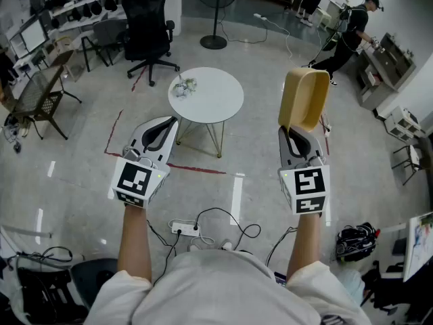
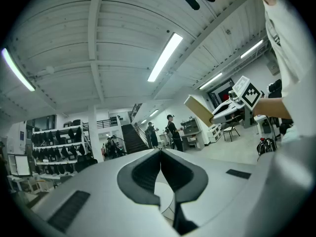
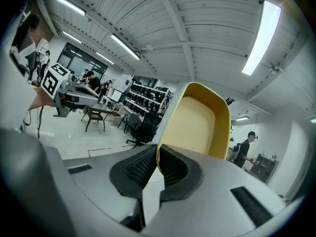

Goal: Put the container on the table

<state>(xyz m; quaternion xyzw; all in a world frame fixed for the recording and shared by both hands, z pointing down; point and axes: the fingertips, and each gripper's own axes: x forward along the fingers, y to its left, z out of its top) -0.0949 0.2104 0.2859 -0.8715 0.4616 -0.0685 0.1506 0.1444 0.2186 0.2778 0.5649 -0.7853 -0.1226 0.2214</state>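
Observation:
A yellow container (image 1: 304, 99) stands upright on its edge in my right gripper (image 1: 292, 134), which is shut on its rim. In the right gripper view the container (image 3: 197, 122) rises just beyond the jaws, its hollow side facing the camera. The round white table (image 1: 206, 95) stands ahead, between my two grippers and a little further out. My left gripper (image 1: 159, 135) is shut with nothing in it, near the table's front left edge. The left gripper view shows its jaws closed together (image 2: 160, 158) and the container (image 2: 199, 109) off to the right.
A small crumpled object (image 1: 183, 85) lies on the table's left side. A black office chair (image 1: 145, 27) and a standing fan (image 1: 215, 12) stand beyond the table. A power strip with cables (image 1: 186, 229) lies on the floor near my feet. A person (image 1: 348, 31) stands at the far right.

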